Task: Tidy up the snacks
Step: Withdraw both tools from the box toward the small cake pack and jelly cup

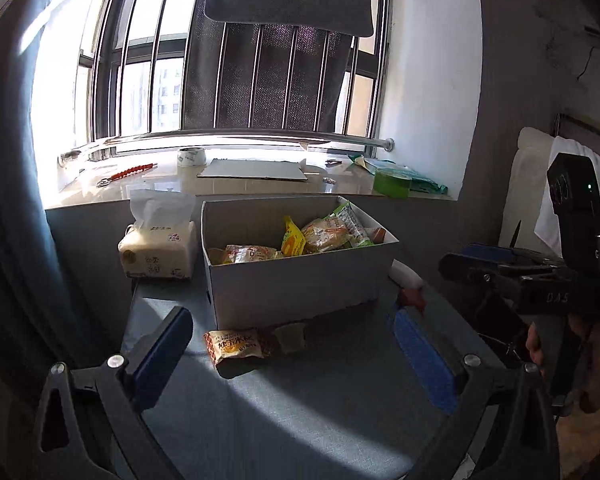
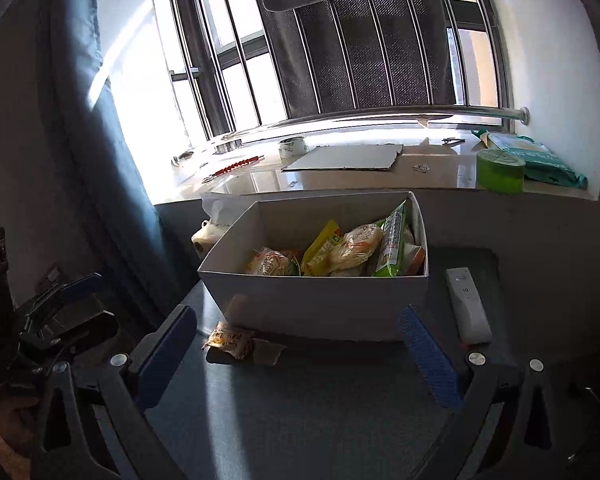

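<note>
A white cardboard box (image 1: 292, 284) (image 2: 320, 304) stands on the grey table and holds several snack packs, among them a yellow pack (image 1: 292, 240) (image 2: 322, 252) and a green one (image 2: 392, 240). In front of the box lie an orange snack packet (image 1: 234, 346) (image 2: 228, 338) and a small pale packet (image 1: 290, 338) (image 2: 268, 352). My left gripper (image 1: 296, 340) is open above the table, the two loose packets just ahead between its blue pads. My right gripper (image 2: 300, 340) is open and empty, short of the box. Each gripper shows at the edge of the other's view.
A tissue pack (image 1: 156, 252) sits left of the box. A white remote (image 2: 468, 304) lies to its right. The windowsill (image 1: 260, 188) behind holds tape rolls, a cardboard sheet and a green pouch. A blue curtain (image 1: 16, 200) hangs at the left, a bed pillow (image 1: 540, 184) at the right.
</note>
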`<state>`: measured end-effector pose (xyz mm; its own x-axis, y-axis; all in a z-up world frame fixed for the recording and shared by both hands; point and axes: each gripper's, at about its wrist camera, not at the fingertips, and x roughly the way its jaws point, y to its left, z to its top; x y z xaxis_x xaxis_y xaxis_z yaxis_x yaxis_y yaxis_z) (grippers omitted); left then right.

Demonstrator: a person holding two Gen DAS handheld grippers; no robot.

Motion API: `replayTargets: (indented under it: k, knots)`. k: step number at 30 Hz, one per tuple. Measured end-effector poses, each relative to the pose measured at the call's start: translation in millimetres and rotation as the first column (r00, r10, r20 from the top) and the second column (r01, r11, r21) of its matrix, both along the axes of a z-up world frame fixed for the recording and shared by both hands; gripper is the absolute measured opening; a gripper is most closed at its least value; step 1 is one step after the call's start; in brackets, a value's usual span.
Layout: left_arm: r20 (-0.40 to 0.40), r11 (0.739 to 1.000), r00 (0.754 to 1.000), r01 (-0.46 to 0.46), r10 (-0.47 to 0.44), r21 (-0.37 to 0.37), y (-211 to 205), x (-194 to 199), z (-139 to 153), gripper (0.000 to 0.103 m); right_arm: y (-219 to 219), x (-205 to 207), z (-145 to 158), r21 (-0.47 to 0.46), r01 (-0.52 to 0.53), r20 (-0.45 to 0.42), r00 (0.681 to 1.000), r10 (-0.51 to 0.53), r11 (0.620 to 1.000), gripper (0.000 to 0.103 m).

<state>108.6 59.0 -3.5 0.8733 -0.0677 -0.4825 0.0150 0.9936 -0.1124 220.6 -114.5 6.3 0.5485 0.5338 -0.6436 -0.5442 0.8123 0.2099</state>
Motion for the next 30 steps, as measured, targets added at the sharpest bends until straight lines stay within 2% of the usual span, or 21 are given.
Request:
replayTargets:
  k: [2,8,12,14,17,23,30]
  knots:
    - [0.011,1.0,1.0,-0.008,0.008,-0.018,-7,-23,-14,0.103,1,-17,-5,-0.03,0.0,-0.005,1.0,0.0,1.0,0.103]
    - [-0.039,0.999,0.999,-0.024,0.022,-0.047,-16,-70,-49,0.103,8,-53,-24,-0.075,-0.047,0.016,0.999,0.049,0.996,0.103]
    - [-0.058,0.998,0.997,-0.046,0.043,-0.048,-13,-90,-60,0.103,17,-52,-51,-0.073,-0.072,-0.058,0.996,0.068,0.995,0.103]
    - [-0.061,0.996,0.997,-0.048,0.043,-0.075,-10,-96,-63,0.103,24,-48,-64,-0.065,-0.079,-0.086,0.994,0.073,0.995,0.103]
    - [-0.06,0.995,0.997,-0.06,0.055,-0.078,-7,-104,-67,0.103,39,-39,-82,-0.055,-0.096,-0.128,0.988,0.088,0.994,0.103]
    - [-0.058,0.993,0.996,-0.074,0.069,-0.091,1,-112,-69,0.103,78,1,-114,-0.023,-0.093,-0.221,0.972,0.085,0.995,0.103]
    - [-0.074,0.988,0.993,-0.102,0.094,-0.112,15,-114,-73,0.103,125,53,-146,-0.119,-0.074,-0.254,0.966,0.042,0.99,0.103]
